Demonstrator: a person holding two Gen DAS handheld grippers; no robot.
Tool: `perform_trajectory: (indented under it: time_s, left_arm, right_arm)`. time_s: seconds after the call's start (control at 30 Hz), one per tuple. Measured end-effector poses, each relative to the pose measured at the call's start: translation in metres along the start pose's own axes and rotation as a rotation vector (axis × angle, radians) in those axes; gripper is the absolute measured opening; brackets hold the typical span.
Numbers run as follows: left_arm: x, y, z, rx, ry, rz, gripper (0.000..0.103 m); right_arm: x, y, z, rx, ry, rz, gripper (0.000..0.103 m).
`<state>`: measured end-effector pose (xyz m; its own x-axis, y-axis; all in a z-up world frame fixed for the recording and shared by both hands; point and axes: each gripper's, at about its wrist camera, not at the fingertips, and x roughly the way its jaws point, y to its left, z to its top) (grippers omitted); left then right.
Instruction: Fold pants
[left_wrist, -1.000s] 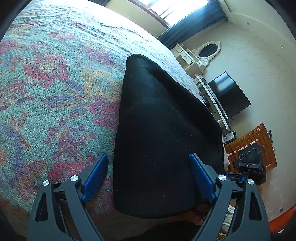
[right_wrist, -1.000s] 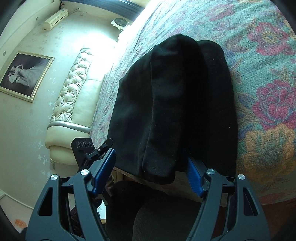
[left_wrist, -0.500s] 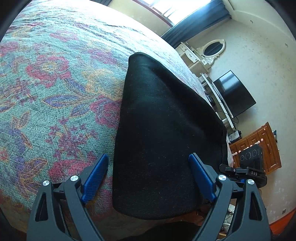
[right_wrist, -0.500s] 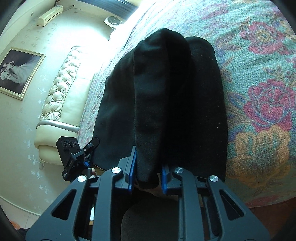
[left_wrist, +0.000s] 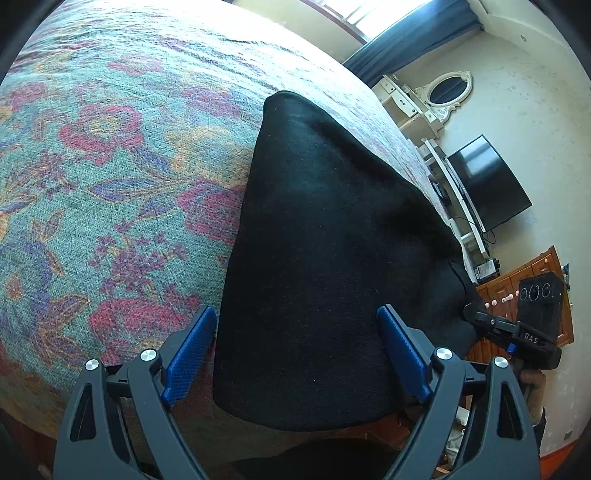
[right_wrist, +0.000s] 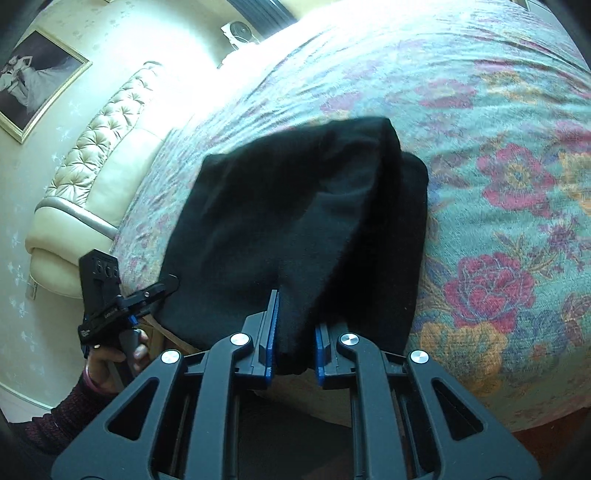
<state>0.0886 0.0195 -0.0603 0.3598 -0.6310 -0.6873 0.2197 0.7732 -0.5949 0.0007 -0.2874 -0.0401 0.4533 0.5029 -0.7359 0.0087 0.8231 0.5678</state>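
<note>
Pants: black pants lie folded on the bed, their near end hanging over the bed's edge.
Bed: covered by a flowered spread in green, red and gold.
Left claw: the left claw stands wide, its blue pads on either side of the pants' near end; I cannot tell whether they touch the cloth.
Right claw: the right claw is narrow and closing, its blue pads pinching a raised fold of the pants at the near edge.
Left hand: a hand in a dark sleeve grips the left claw's handle beside the bed.
Room: padded headboard, framed picture, television, oval mirror.
</note>
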Motion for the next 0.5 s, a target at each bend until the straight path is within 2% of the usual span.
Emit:
perform_trajectory:
  time_s: [0.07, 0.13, 0.17, 0.23, 0.3, 0.4, 0.5]
  left_arm:
    - [0.003, -0.004, -0.003, 0.027, 0.000, 0.029, 0.088]
    - [0.006, -0.006, -0.005, 0.053, -0.007, 0.050, 0.089]
    - [0.006, -0.006, -0.005, 0.052, -0.011, 0.052, 0.089]
    - [0.006, -0.003, -0.005, 0.044, -0.012, 0.048, 0.089]
    - [0.006, -0.001, -0.004, 0.043, -0.007, 0.045, 0.089]
    - [0.007, -0.001, -0.004, 0.047, -0.006, 0.045, 0.089]
    - [0.008, -0.003, -0.004, 0.051, -0.007, 0.054, 0.089]
  right_arm:
    - [0.004, -0.017, -0.003, 0.079, -0.011, 0.066, 0.015]
    - [0.002, -0.028, -0.002, 0.159, -0.010, 0.144, 0.020]
    - [-0.002, -0.030, 0.000, 0.181, -0.014, 0.156, 0.022]
    - [-0.020, -0.026, 0.007, 0.164, -0.071, 0.115, 0.034]
    - [-0.037, -0.021, 0.017, 0.150, -0.144, 0.105, 0.040]
    - [-0.043, -0.014, 0.037, 0.125, -0.193, 0.121, 0.041]
    - [-0.024, -0.006, 0.060, 0.094, -0.186, 0.142, 0.042]
